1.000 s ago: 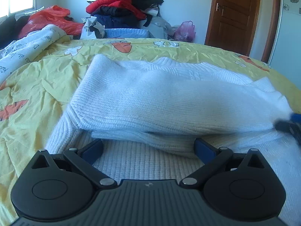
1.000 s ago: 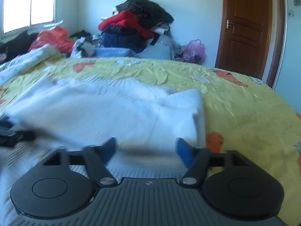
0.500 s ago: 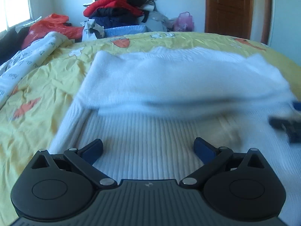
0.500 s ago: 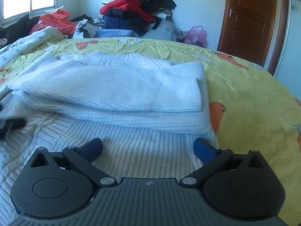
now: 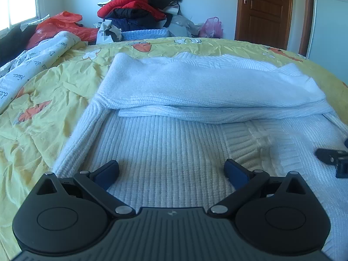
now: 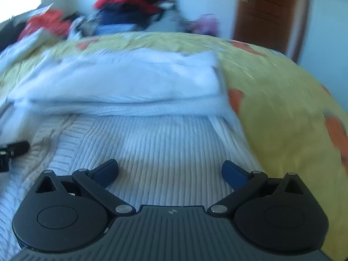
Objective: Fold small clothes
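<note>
Jaws: both grippers, left (image 5: 171,169) and right (image 6: 170,169), stand spread wide with nothing between the fingers.
Change: a second ago they sat against the folded layer; now both are drawn back over the ribbed lower part.
Sweater (image 5: 208,91): on the yellow bedspread (image 5: 43,91), top half folded across.
Meaning: one fold looks done; the hem likely comes next.
Writing: script on the white quilt (image 5: 32,63), unreadable.

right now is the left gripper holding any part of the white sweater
No, the left gripper has its jaws spread wide above the white knit sweater, and no fabric is pinched between its blue pads.
</note>
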Demonstrator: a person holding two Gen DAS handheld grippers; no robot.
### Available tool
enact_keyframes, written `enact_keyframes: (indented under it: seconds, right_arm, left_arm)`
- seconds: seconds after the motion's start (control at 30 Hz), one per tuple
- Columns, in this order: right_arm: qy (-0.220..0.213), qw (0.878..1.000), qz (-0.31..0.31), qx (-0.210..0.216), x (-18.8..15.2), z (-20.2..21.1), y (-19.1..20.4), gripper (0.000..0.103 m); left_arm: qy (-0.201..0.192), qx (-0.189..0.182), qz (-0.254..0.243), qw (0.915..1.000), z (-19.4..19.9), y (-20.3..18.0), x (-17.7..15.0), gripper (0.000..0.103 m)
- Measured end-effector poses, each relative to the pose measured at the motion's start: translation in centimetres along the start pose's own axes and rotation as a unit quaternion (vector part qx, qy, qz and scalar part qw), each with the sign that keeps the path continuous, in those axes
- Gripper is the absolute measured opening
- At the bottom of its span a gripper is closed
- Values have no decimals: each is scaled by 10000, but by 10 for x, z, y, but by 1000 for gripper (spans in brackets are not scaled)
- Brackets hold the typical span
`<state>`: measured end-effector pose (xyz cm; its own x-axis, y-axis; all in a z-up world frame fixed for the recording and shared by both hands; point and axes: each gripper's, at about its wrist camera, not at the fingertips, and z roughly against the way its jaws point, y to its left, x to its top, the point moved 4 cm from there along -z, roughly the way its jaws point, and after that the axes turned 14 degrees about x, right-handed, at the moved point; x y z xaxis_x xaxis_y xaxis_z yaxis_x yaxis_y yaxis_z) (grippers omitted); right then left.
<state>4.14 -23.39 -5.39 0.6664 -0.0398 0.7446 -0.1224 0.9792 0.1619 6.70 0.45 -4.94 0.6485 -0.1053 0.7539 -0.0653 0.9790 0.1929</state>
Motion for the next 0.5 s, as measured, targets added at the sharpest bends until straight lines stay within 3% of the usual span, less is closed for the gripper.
enact_keyframes:
  seconds: [0.07, 0.33, 0.5]
  right_arm:
    - [-189, 9998, 56, -39, -8, 3, 2, 103]
    - [-195, 9998, 19, -9, -7, 3, 1, 103]
    - [-171, 9998, -40, -114, -9, 9, 2, 102]
  left_arm:
    - [7, 12, -8, 10000, 0, 0, 0, 103]
    - [-15, 79, 36, 10000, 28, 5, -24, 103]
    - [-29, 22, 116, 9999, 26, 7, -25, 103]
